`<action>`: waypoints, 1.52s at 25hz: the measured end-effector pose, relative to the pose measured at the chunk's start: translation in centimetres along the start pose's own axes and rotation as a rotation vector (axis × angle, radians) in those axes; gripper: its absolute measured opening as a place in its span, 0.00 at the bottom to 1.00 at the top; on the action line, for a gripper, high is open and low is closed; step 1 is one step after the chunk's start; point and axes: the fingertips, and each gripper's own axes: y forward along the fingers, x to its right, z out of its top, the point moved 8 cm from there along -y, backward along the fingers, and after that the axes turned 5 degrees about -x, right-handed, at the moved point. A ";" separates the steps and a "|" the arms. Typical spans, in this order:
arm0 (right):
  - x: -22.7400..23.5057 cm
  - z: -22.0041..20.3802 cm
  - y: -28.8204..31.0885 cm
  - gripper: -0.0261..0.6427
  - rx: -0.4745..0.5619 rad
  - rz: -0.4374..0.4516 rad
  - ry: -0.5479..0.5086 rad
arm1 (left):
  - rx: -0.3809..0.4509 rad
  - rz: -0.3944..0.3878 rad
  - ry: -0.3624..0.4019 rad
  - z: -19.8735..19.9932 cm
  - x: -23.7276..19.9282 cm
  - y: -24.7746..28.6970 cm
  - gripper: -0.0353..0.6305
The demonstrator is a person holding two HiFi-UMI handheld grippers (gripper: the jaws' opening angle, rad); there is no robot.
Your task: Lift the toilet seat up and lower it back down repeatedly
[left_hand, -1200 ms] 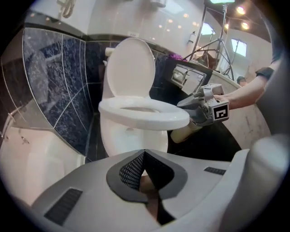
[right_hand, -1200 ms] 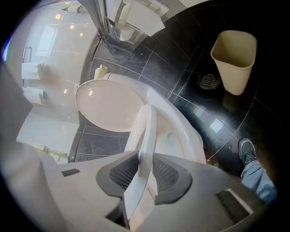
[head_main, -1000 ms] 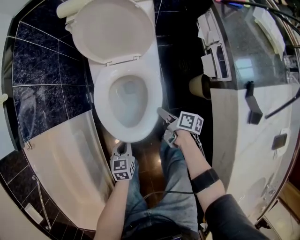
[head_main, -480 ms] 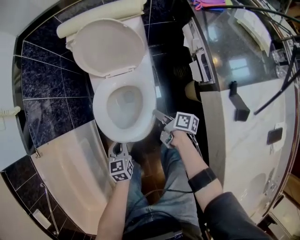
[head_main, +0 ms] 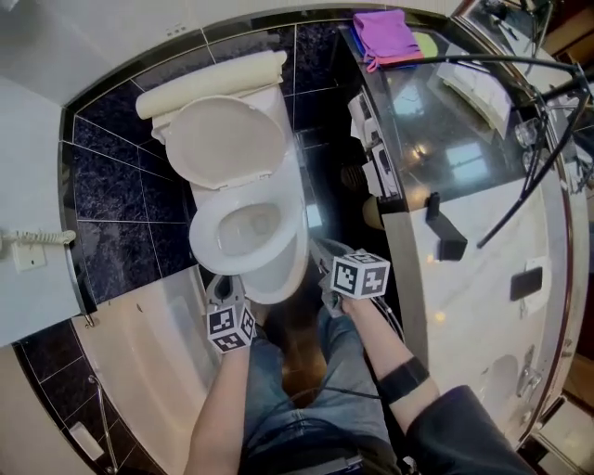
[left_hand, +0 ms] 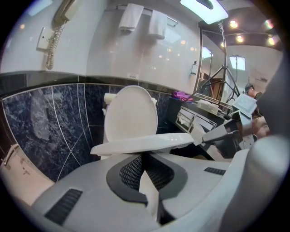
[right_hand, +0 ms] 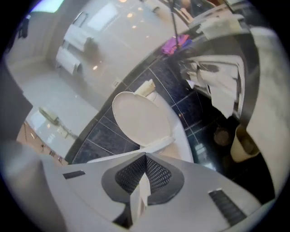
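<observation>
step: the lift, only starting, i judge. the toilet seat lies about level over the bowl, with the lid upright on the far side.
right hand-held gripper: jaws have just closed together with nothing between them, tips close by the seat's near right edge.
left hand-held gripper: narrow and empty, at the seat's near left edge.
next: get the tips under that edge, then swing the seat up toward the lid.

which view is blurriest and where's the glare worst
right gripper view: motion-smeared, the towels most; left gripper view: sharp, but the ceiling light is blown out and spots glint on the glossy wall; head view: fisheye bends the dark tiles, lights mirror in the countertop.
</observation>
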 end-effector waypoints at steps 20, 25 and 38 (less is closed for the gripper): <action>-9.0 9.3 -4.8 0.05 0.050 -0.158 -0.809 | 0.158 0.115 0.146 19.1 -3.1 9.8 0.05; -9.0 10.6 -4.5 0.05 0.055 -0.157 -0.836 | 0.154 0.114 0.177 21.8 -4.2 12.3 0.05; -10.5 11.7 -4.1 0.06 0.050 -0.147 -0.872 | 0.105 0.114 0.213 23.2 -4.5 11.3 0.05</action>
